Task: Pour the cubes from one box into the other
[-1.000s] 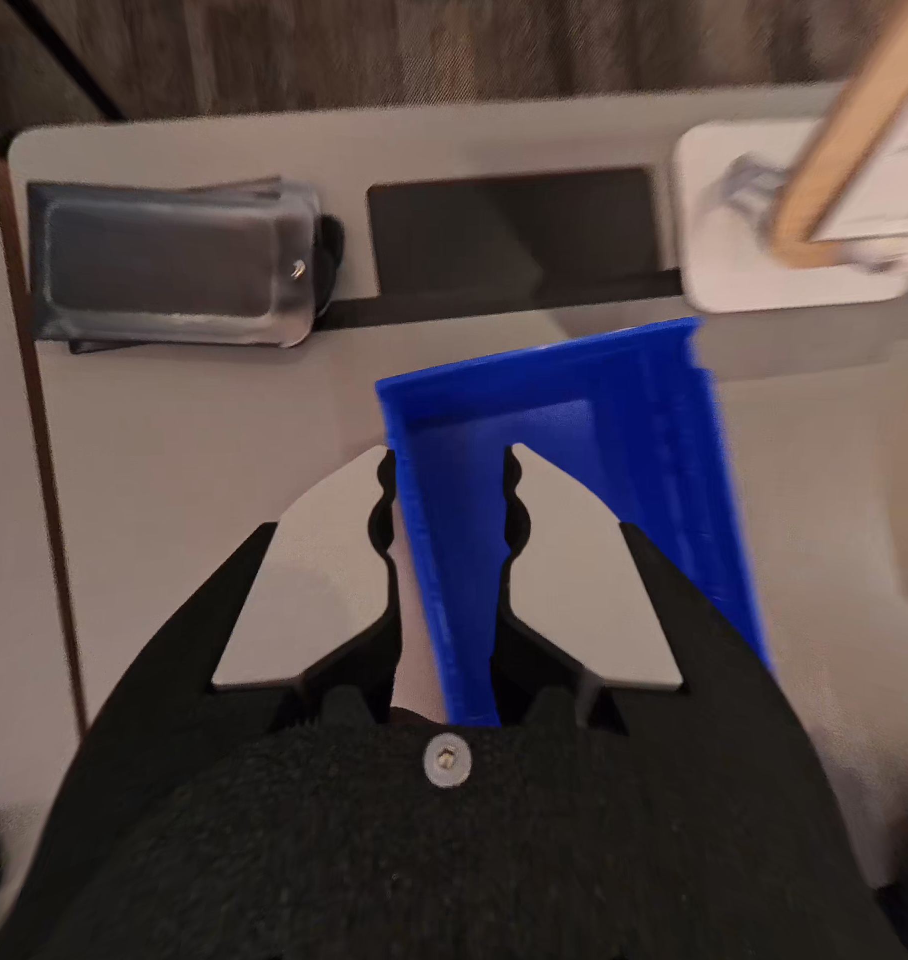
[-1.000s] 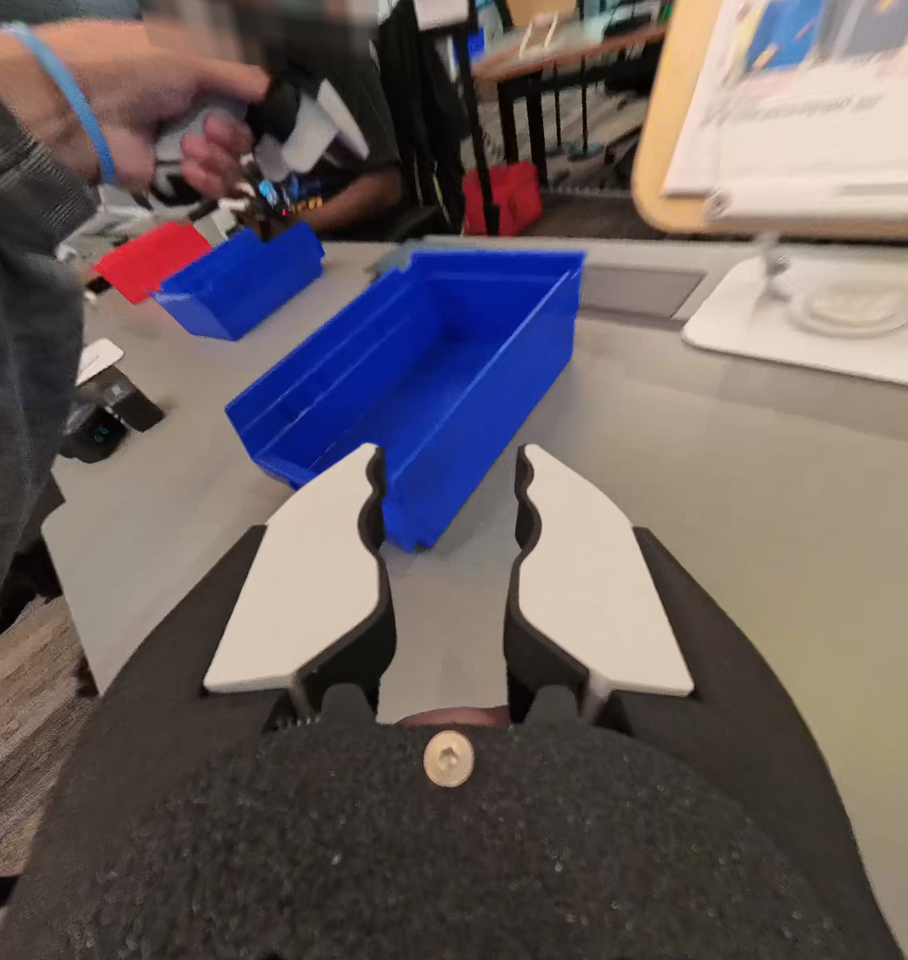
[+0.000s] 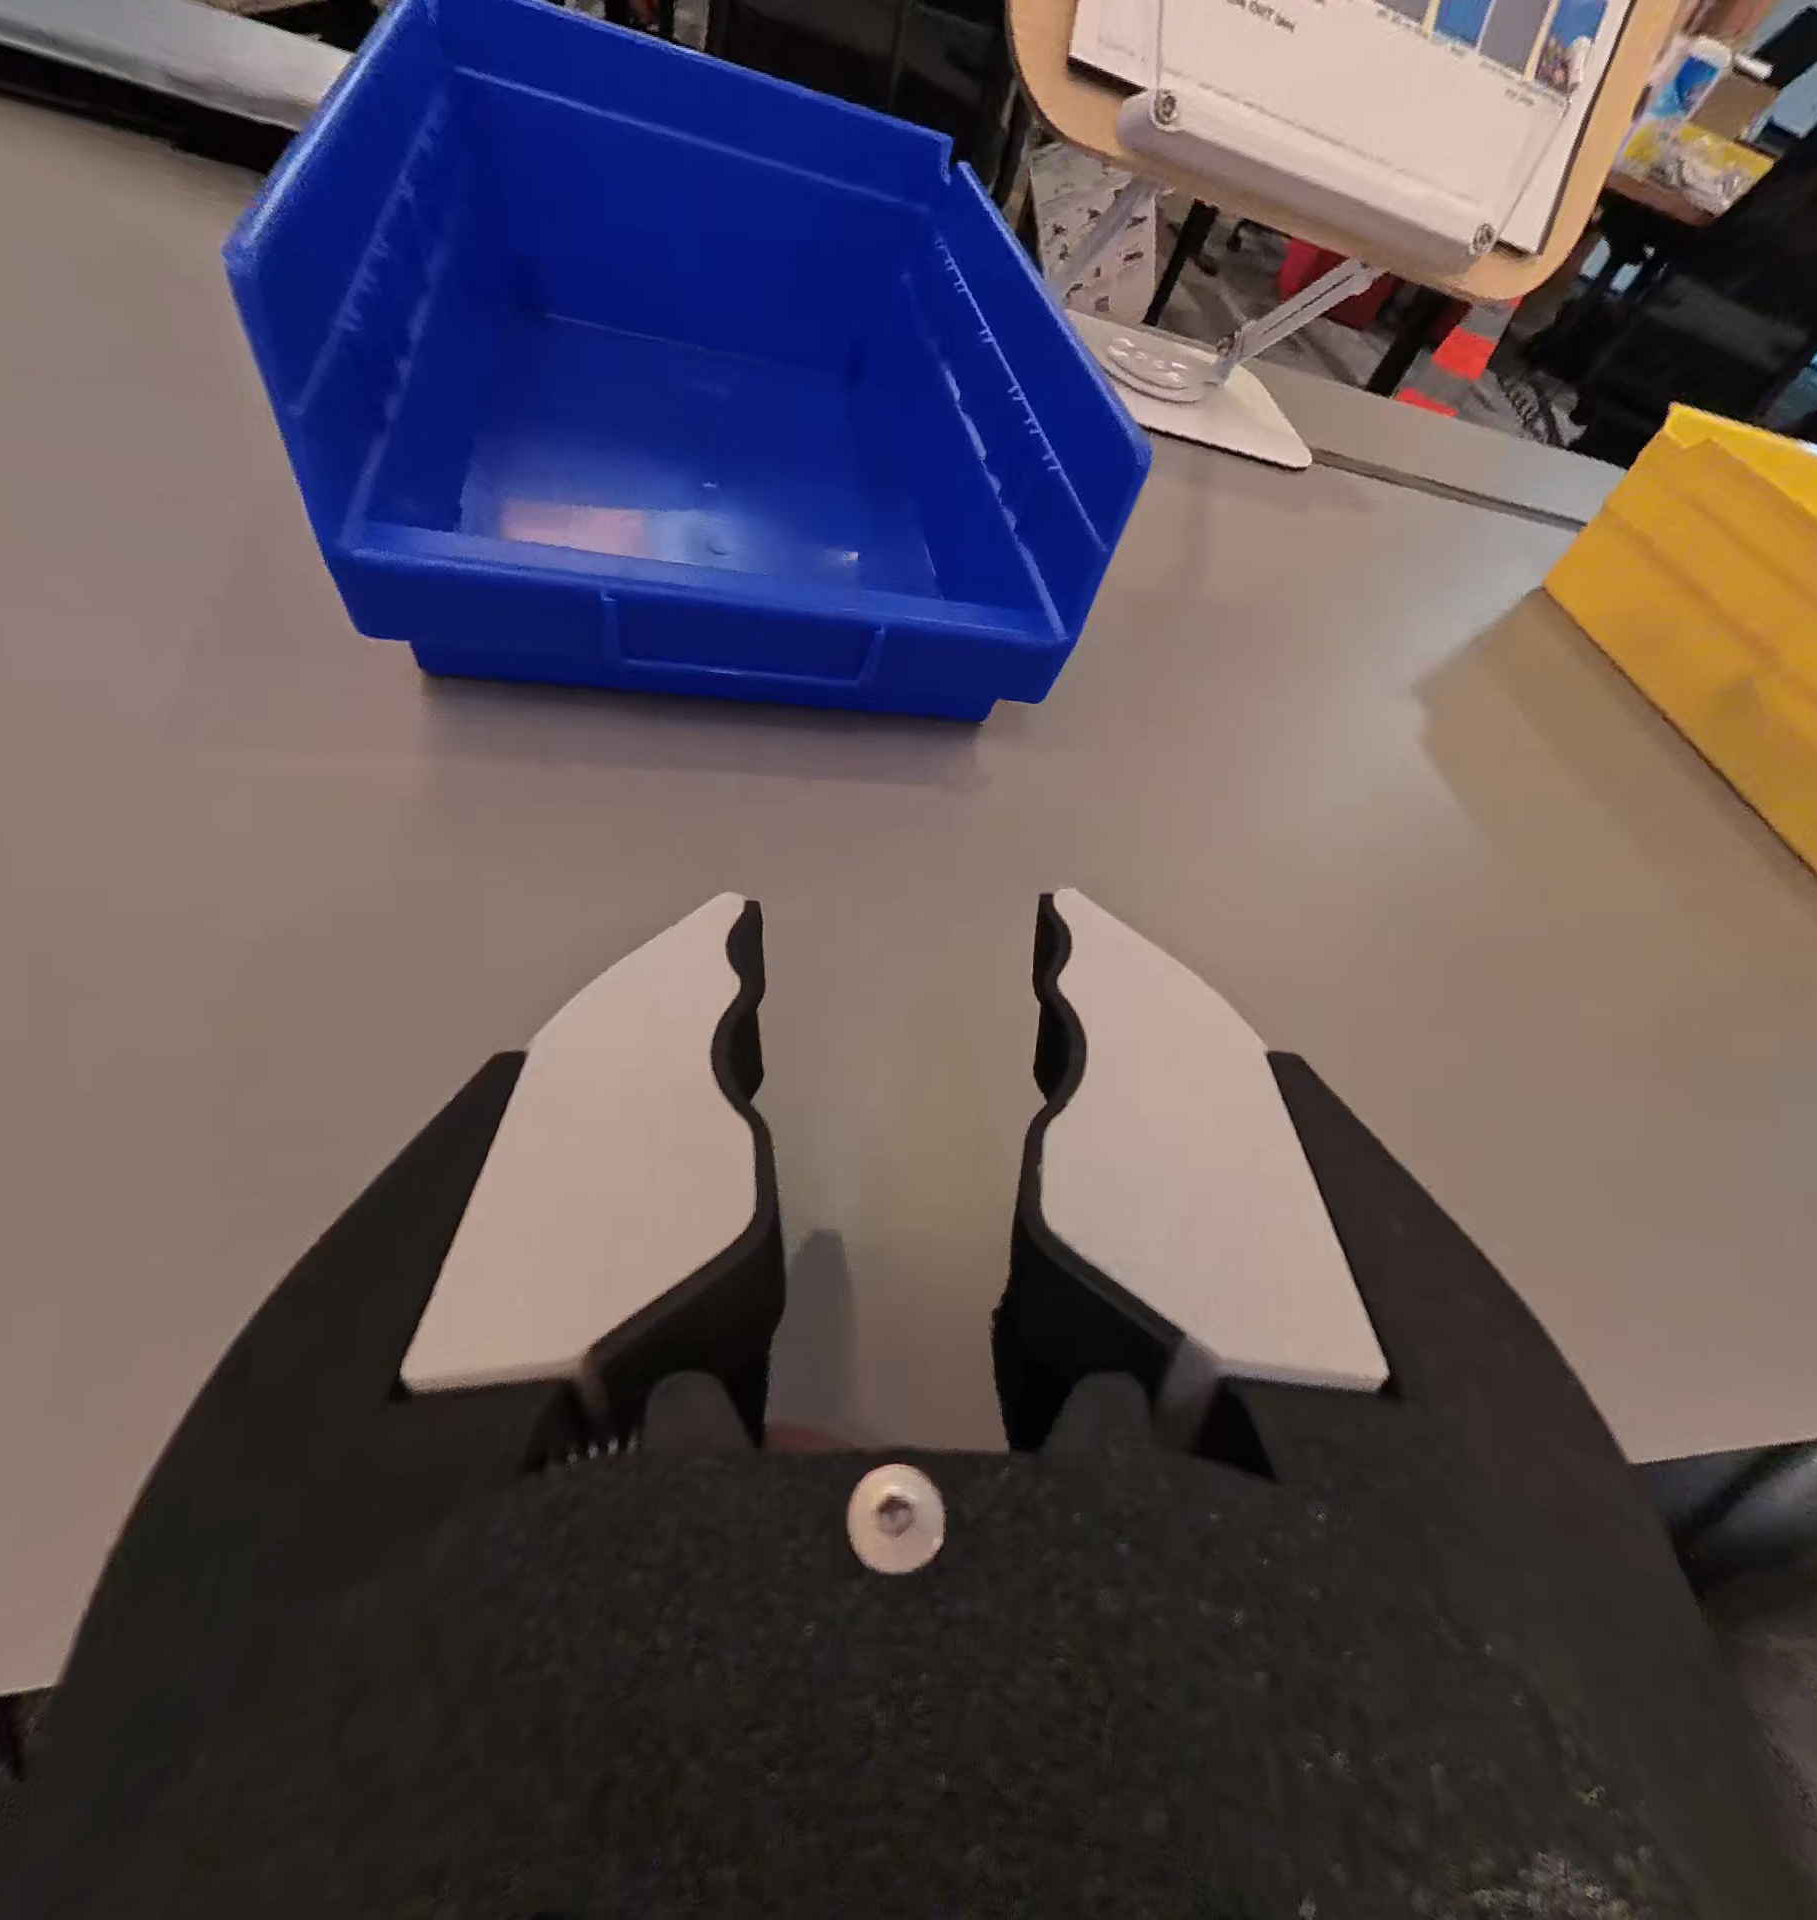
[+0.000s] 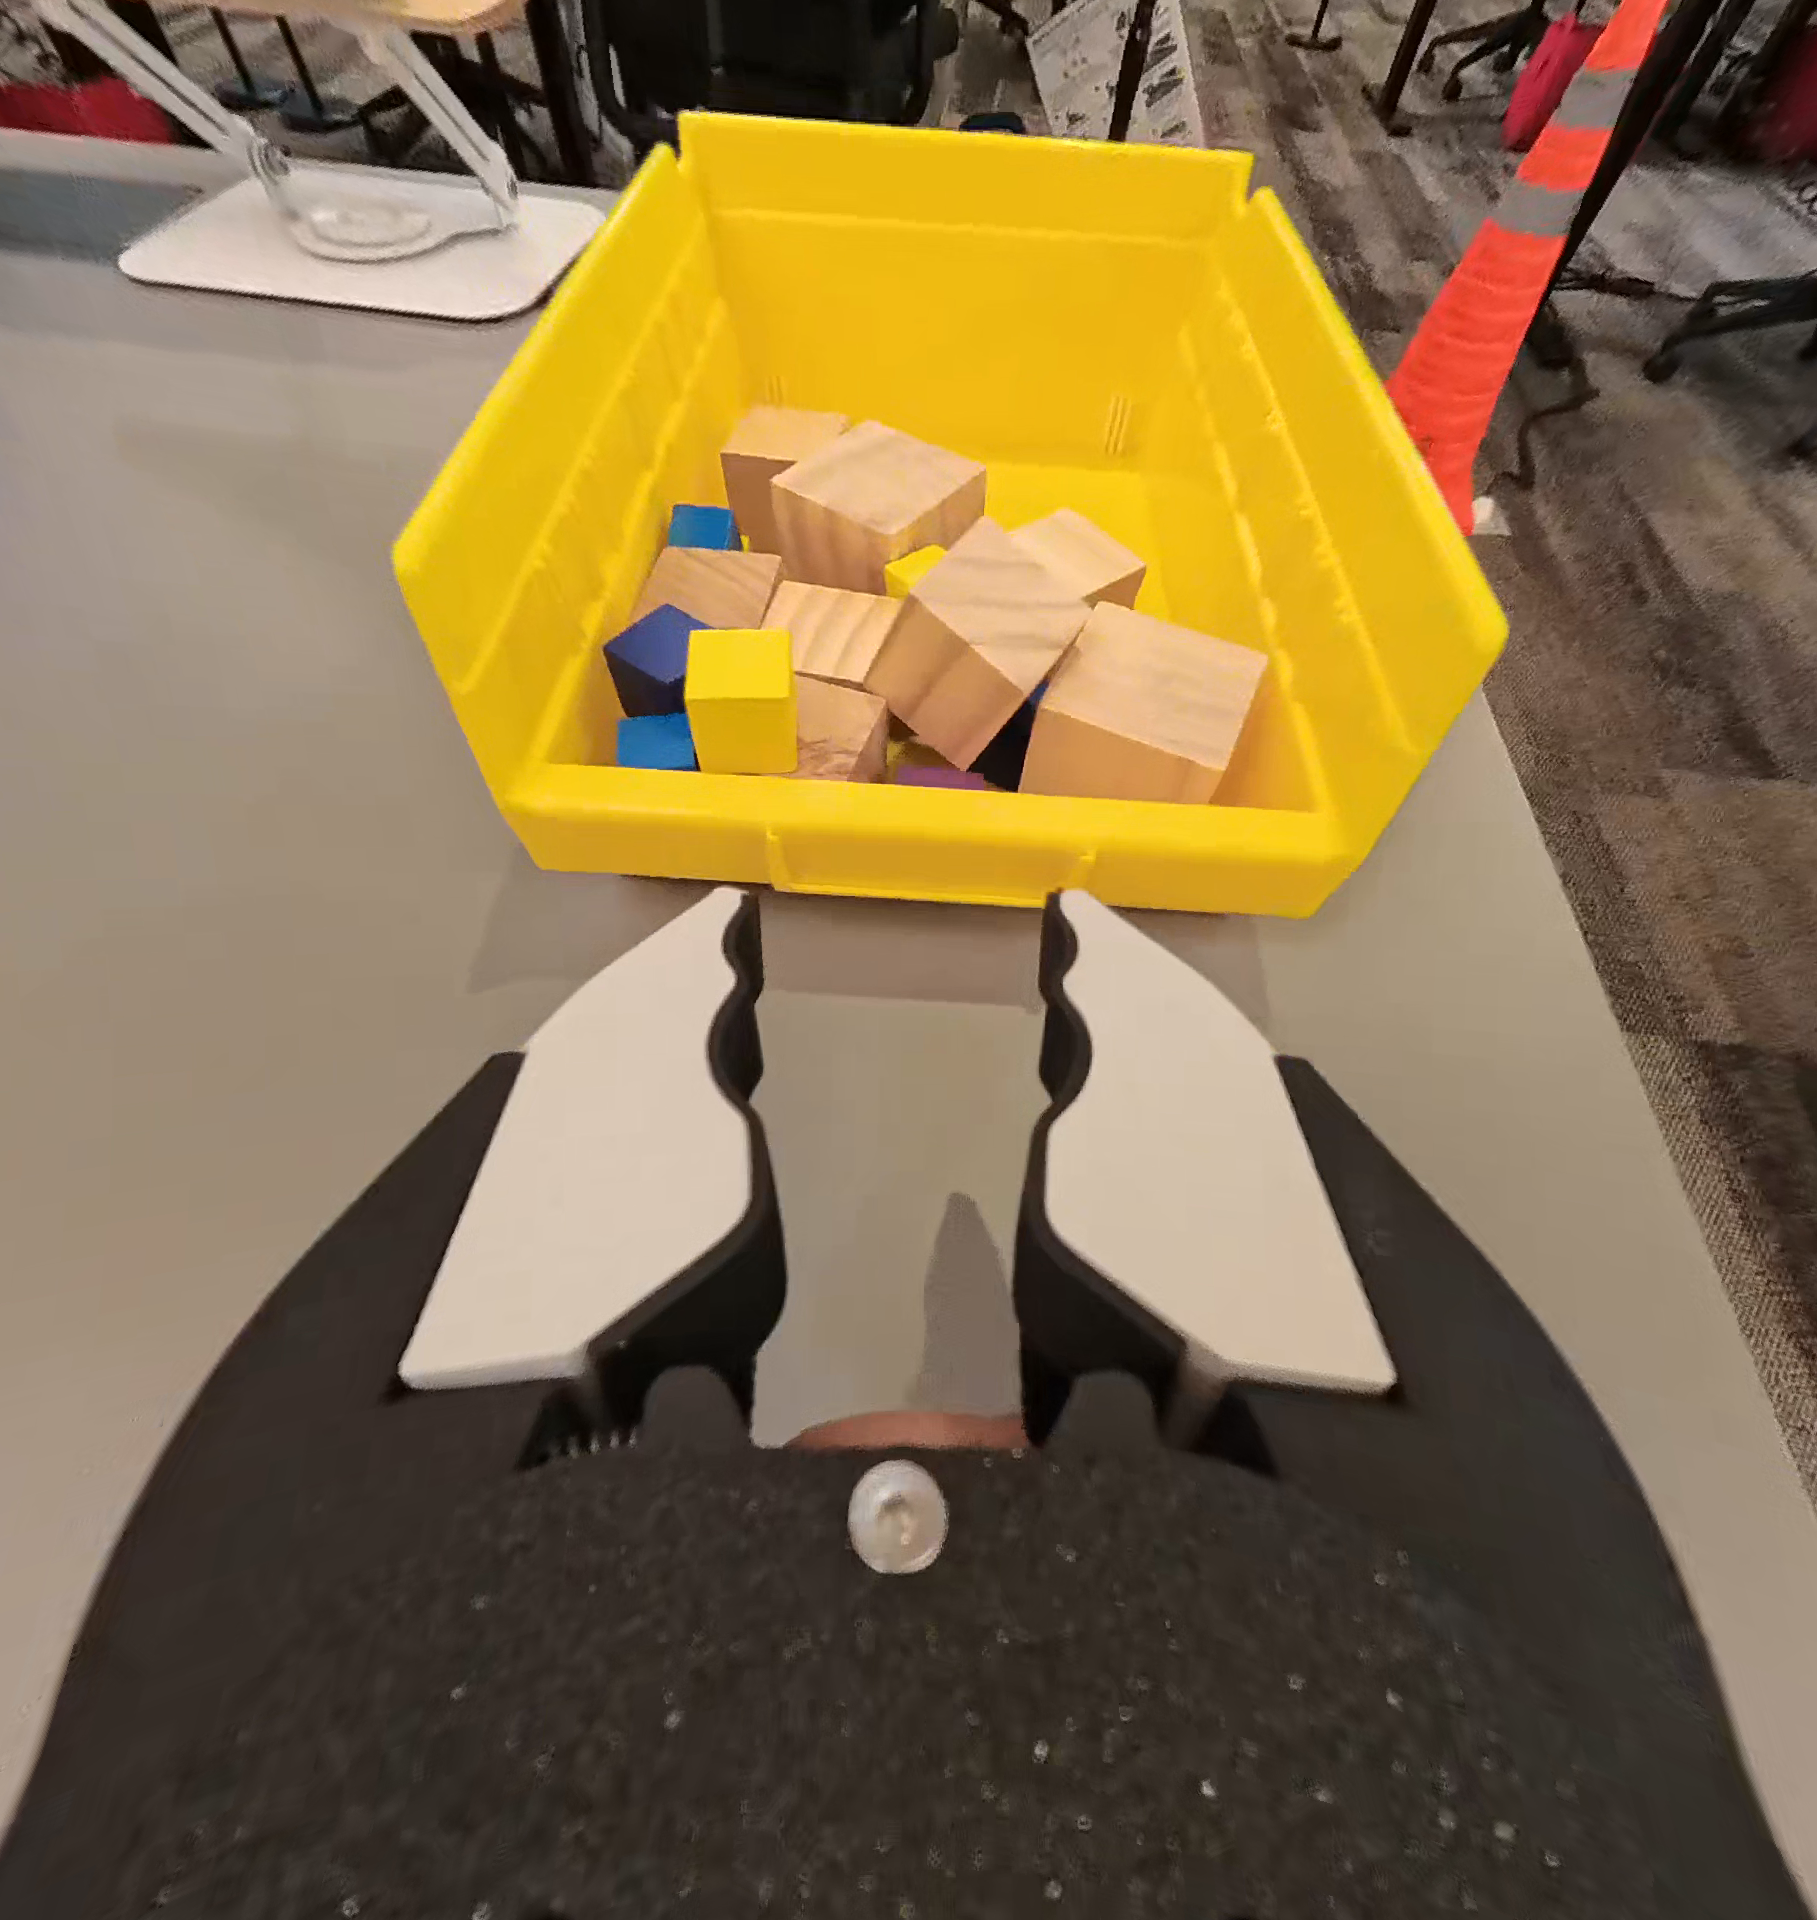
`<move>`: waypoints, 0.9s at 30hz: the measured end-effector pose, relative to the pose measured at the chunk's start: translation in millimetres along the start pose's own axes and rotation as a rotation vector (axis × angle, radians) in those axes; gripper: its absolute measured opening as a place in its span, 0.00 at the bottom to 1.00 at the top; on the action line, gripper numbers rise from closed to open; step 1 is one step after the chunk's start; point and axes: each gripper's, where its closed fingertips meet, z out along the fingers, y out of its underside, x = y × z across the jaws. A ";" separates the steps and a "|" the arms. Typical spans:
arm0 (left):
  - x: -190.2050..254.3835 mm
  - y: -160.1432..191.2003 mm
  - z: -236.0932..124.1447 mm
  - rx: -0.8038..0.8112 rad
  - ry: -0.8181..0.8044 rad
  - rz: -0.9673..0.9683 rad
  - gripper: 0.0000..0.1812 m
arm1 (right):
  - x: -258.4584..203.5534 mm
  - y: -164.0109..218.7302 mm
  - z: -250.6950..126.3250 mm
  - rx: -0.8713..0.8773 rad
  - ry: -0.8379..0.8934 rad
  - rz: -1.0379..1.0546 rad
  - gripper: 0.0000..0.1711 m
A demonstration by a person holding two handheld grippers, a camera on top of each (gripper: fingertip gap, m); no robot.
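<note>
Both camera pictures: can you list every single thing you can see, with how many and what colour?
blue bin: one, blue, empty, on the table ahead of the left gripper.
yellow bin: one, yellow, near the table's right edge, just ahead of the right gripper.
wooden cubes: about eight, plain wood, piled in the yellow bin.
small painted cubes: several, yellow, blue and purple, among the wooden ones; some are hidden.
table: one, grey, under both bins.
stand with a board: one, white base, behind the bins.
traffic cone: one, orange with grey bands, on the floor.
left gripper: one, black and grey, open, holding nothing.
right gripper: one, black and grey, open, holding nothing.
</note>
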 end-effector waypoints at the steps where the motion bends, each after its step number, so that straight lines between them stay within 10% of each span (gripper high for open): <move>1: 1.5 0.9 0.0 -0.006 -0.002 0.022 0.27 | -3.0 -0.1 1.3 0.000 -0.007 -0.007 0.30; 24: 11.0 1.4 0.1 -0.005 -0.008 0.037 0.26 | -3.9 2.3 -2.4 0.012 -0.026 0.039 0.30; 27: 84.0 -25.3 -4.4 0.073 0.167 -0.051 0.23 | 3.8 4.6 -6.5 0.021 0.012 0.074 0.30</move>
